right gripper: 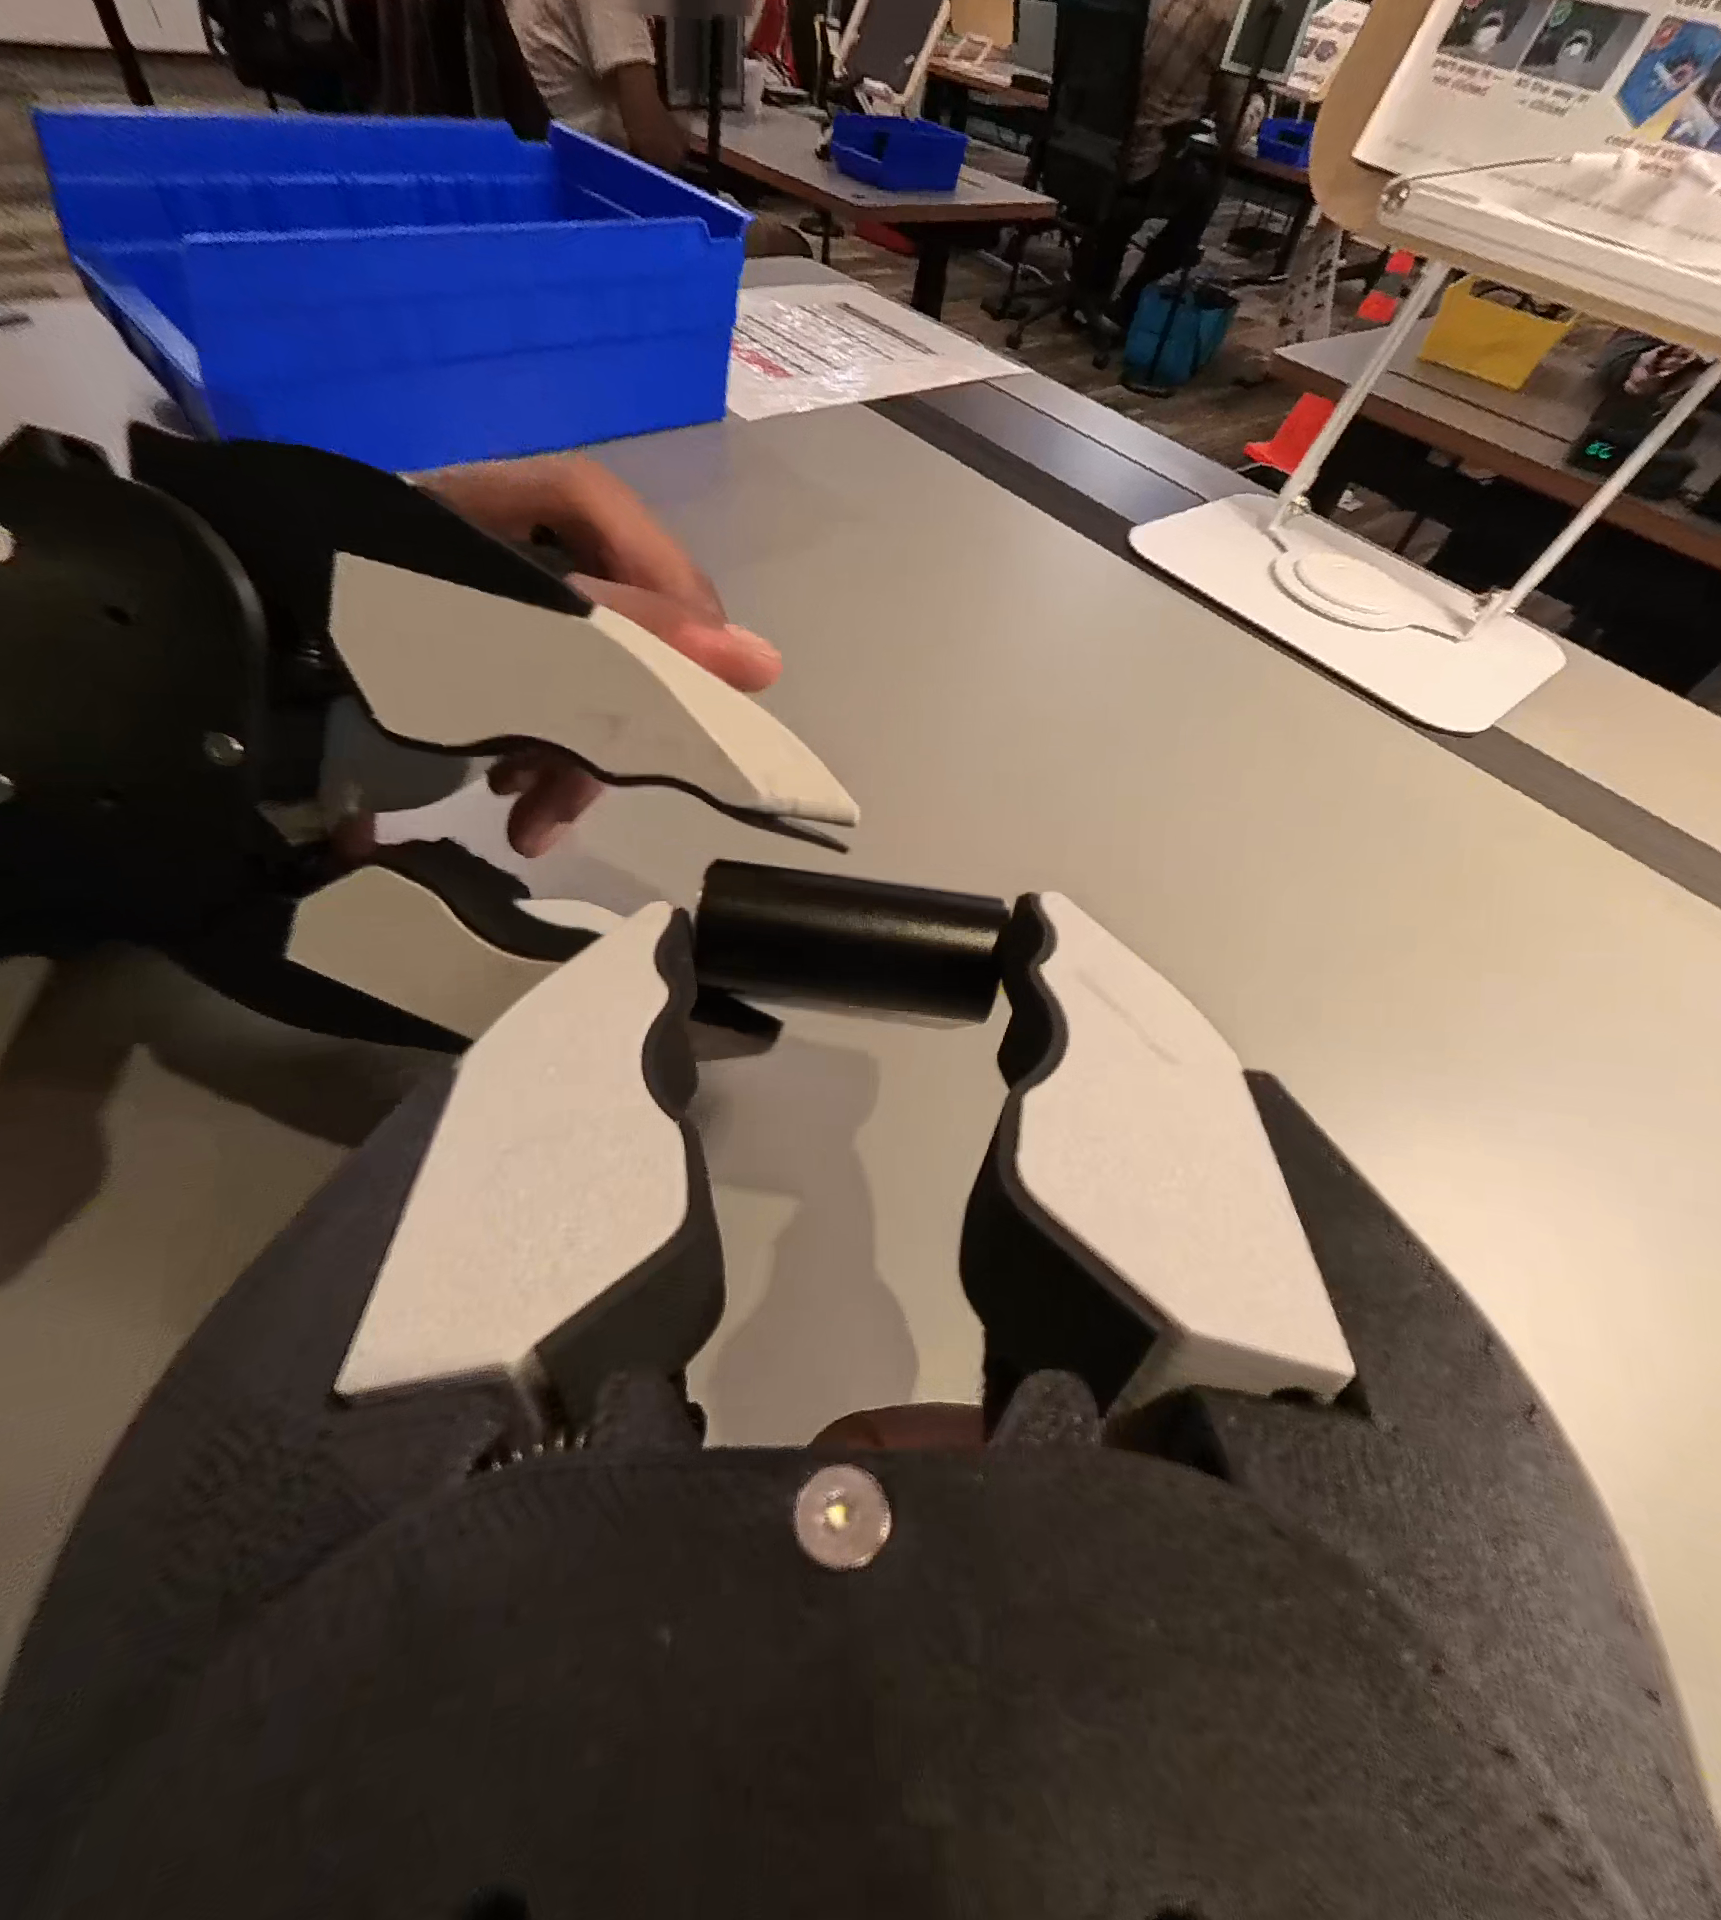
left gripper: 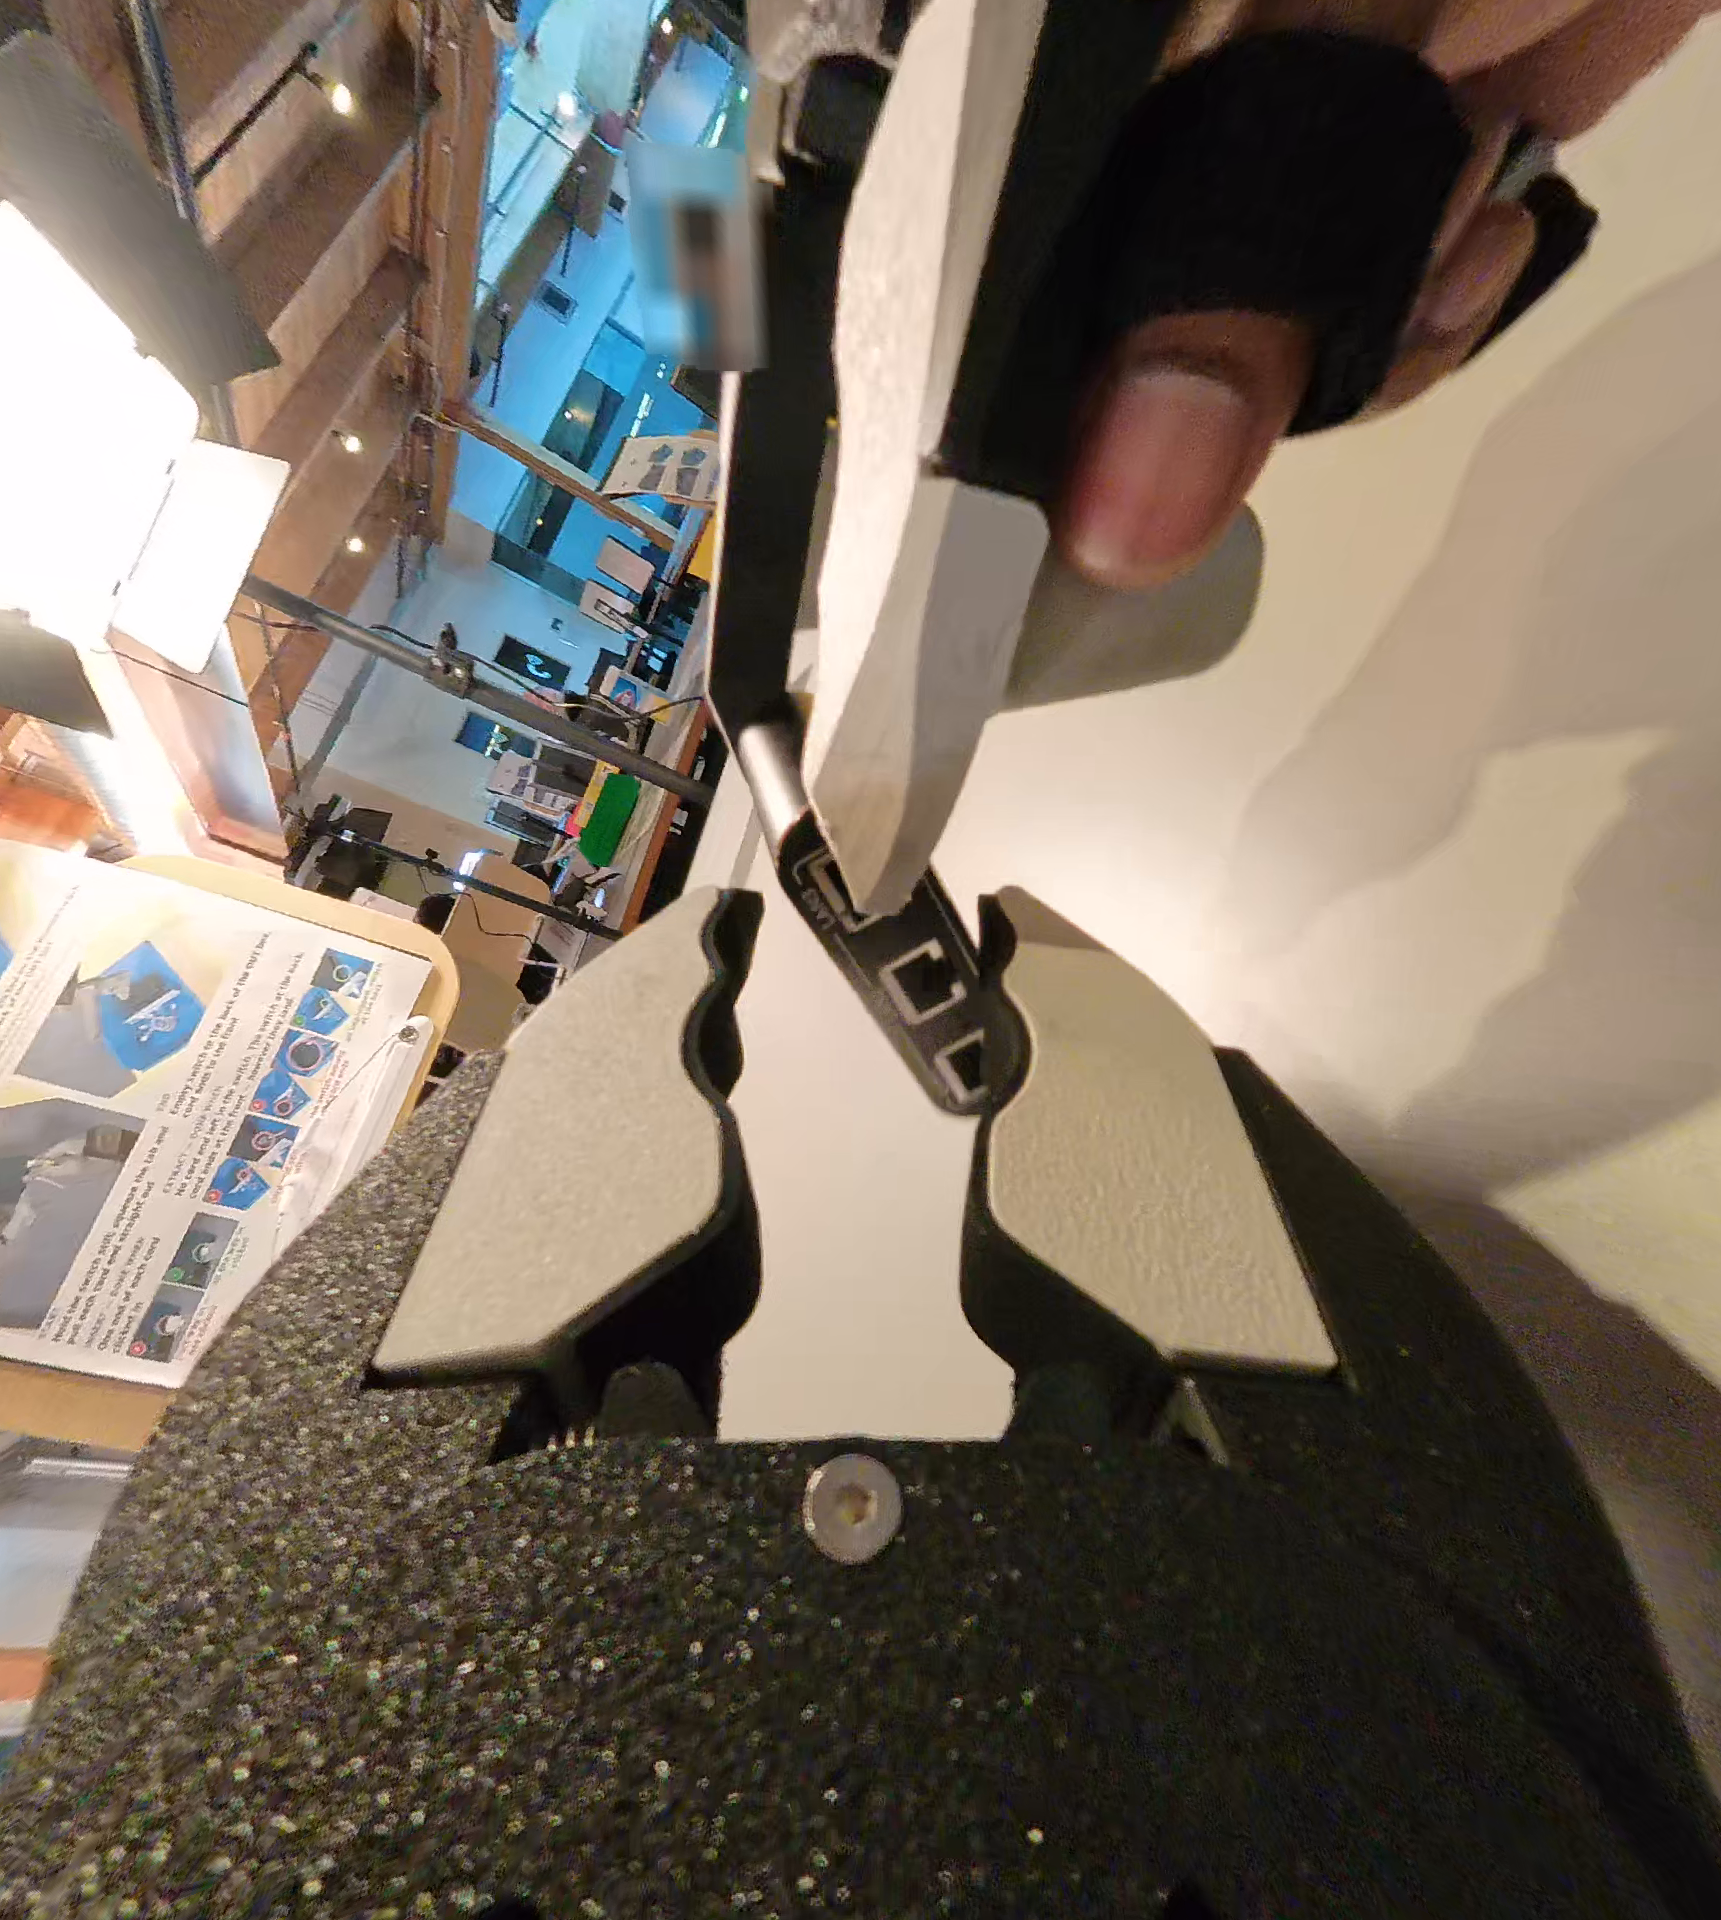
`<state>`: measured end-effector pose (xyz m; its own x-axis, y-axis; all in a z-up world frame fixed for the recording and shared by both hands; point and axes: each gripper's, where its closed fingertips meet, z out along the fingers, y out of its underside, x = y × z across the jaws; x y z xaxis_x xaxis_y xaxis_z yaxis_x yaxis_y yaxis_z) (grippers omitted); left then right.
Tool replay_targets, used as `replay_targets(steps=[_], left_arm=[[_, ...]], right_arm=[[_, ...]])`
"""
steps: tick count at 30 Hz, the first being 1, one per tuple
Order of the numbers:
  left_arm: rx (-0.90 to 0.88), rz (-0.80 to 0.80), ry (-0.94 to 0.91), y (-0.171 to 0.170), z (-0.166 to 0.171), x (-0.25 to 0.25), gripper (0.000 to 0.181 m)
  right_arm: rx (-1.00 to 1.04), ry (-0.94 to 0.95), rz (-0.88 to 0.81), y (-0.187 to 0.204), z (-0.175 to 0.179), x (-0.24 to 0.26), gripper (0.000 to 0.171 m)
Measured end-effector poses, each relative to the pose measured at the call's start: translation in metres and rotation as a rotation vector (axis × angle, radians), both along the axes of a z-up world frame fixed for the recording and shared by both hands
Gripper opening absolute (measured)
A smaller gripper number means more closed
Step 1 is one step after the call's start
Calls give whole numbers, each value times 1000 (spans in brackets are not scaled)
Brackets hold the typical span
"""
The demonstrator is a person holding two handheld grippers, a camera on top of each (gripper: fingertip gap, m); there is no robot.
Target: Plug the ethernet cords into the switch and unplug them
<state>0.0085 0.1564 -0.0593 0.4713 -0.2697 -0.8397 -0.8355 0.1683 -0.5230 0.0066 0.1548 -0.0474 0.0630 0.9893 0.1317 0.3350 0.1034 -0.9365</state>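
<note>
Where the right gripper (right gripper: 848, 920) clamps down, a small black box-shaped network switch (right gripper: 851, 956) sits pinched end to end between its two grey fingertips. It is held low over the middle of the pale grey table (right gripper: 1251, 935), its shadow just beneath; I cannot tell whether it touches the surface. From the left wrist view, the switch's port face is turned toward the left gripper (left gripper: 866, 909), with two square sockets (left gripper: 923, 982) showing in a row and one grey finger of the right gripper lying across the upper end.

The left gripper is released. Its fingers stand apart, with the port face between their tips and close against the right-hand one, while the other fingertip is clear of it. A person's left hand (right gripper: 627, 592) wraps that gripper, which reaches in from the table's left side, tilted.

Farther out, a bright blue plastic bin (right gripper: 399, 281) stands at the table's far left corner. A laminated printed sheet (right gripper: 856, 343) lies flat just beside it along the far edge. Near the right edge, a white wire document stand (right gripper: 1355, 613) rests on its flat base and holds an illustrated instruction page (right gripper: 1614, 83) up at a slant. Beyond the table are other desks, with people sitting at them.
</note>
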Motion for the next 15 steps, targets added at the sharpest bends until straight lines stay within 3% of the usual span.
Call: replay_targets(steps=[15], left_arm=[[-209, -18, 47, -1, -40, 3, 49]], right_arm=[[-113, -193, -39, 24, -39, 12, 58]])
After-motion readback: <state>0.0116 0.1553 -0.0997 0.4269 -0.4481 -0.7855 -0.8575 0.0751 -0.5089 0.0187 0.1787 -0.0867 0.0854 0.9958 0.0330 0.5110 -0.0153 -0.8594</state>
